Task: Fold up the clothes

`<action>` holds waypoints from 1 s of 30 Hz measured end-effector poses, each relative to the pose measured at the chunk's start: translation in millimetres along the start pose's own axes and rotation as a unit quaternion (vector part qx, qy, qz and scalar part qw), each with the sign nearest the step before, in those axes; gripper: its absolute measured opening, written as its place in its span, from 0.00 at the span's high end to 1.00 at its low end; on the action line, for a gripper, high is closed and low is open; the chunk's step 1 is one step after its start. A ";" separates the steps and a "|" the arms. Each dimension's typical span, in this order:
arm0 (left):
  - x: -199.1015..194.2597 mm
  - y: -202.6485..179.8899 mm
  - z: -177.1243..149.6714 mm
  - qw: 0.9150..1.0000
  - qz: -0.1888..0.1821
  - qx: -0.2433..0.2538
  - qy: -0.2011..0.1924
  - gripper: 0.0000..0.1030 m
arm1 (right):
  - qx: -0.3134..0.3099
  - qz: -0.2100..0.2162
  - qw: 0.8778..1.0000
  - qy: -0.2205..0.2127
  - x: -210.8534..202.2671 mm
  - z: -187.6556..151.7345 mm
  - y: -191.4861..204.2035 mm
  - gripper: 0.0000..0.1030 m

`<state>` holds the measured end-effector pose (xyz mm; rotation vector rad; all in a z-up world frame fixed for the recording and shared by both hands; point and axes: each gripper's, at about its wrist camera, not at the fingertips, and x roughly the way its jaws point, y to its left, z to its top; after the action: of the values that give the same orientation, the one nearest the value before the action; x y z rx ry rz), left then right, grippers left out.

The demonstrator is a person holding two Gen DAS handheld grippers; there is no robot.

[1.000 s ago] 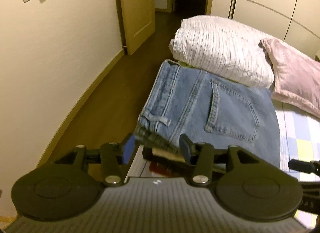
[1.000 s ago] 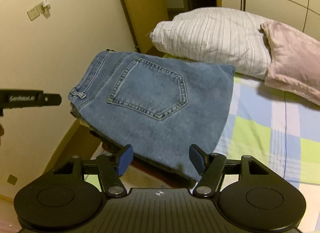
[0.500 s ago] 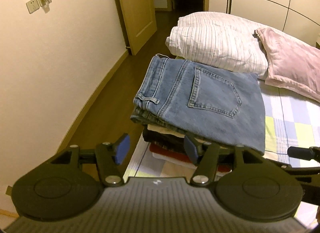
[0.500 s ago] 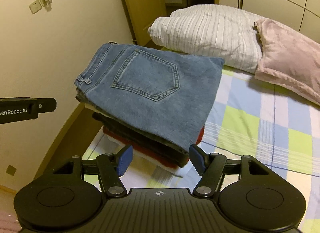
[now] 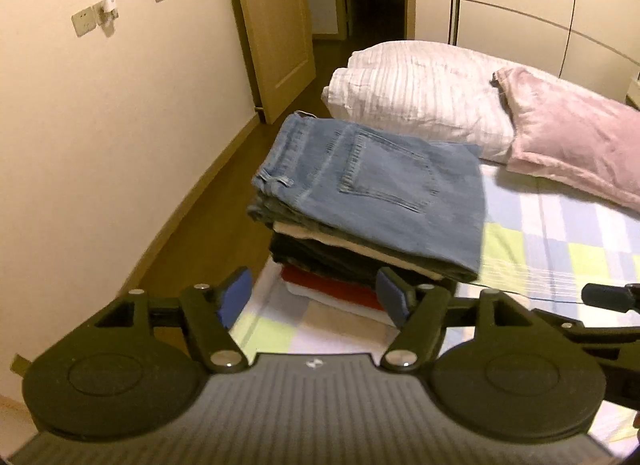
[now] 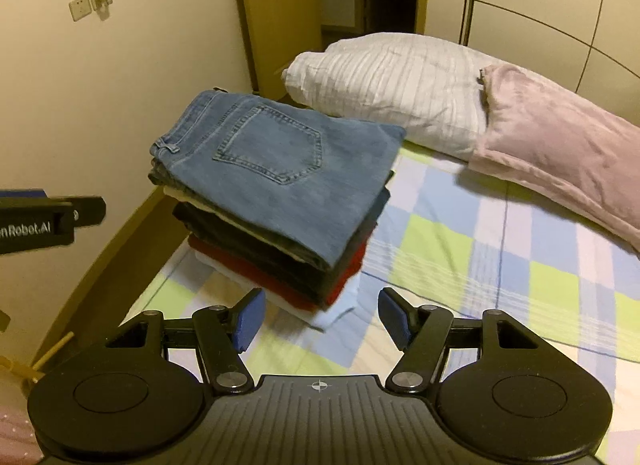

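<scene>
Folded blue jeans (image 5: 384, 185) (image 6: 280, 161) lie on top of a stack of folded clothes (image 5: 340, 265) (image 6: 280, 261) near the left edge of the bed. Under the jeans I see cream, dark, red and white layers. My left gripper (image 5: 314, 297) is open and empty, a short way in front of the stack's near left corner. My right gripper (image 6: 322, 319) is open too, with nothing between its fingers, just short of the stack's near corner. Part of the left gripper (image 6: 48, 219) shows at the left edge of the right wrist view.
A white striped pillow (image 6: 392, 77) and a pink pillow (image 6: 560, 145) lie behind the stack. The checked bedsheet (image 6: 480, 265) spreads to the right. A wall (image 5: 100, 145), wooden floor (image 5: 216, 217) and a door (image 5: 276, 25) lie to the left of the bed.
Both grippers have drawn back from the stack, which now looks smaller and shows its lower layers. Both stay open. The jeans lie as before.
</scene>
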<state>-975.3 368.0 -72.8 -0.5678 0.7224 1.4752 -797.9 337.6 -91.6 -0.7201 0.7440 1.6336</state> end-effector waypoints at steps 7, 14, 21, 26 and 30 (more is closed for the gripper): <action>-49.5 -27.6 -44.0 0.999 0.034 -0.010 -0.030 0.21 | 0.017 0.005 1.000 -0.007 -47.5 -25.9 -19.1 0.36; -83.1 -42.6 -93.9 0.999 0.035 -0.014 0.001 0.21 | 0.067 0.045 0.997 -0.001 -78.6 -67.4 -36.2 0.36; -94.5 -38.8 -120.8 0.998 0.054 -0.016 0.028 0.21 | 0.061 0.050 0.996 0.030 -89.1 -95.3 -25.0 0.36; -86.6 -36.4 -127.4 0.998 0.045 -0.004 0.045 0.21 | 0.052 0.044 0.997 0.041 -91.2 -110.1 -13.8 0.36; -72.2 -24.9 -130.3 0.997 0.031 0.010 0.064 0.21 | 0.061 0.030 0.997 0.048 -81.9 -114.9 -4.1 0.36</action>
<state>-958.7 222.5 -109.9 -0.6329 0.8600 1.4983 -772.4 198.9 -97.9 -0.6965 0.9344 1.6010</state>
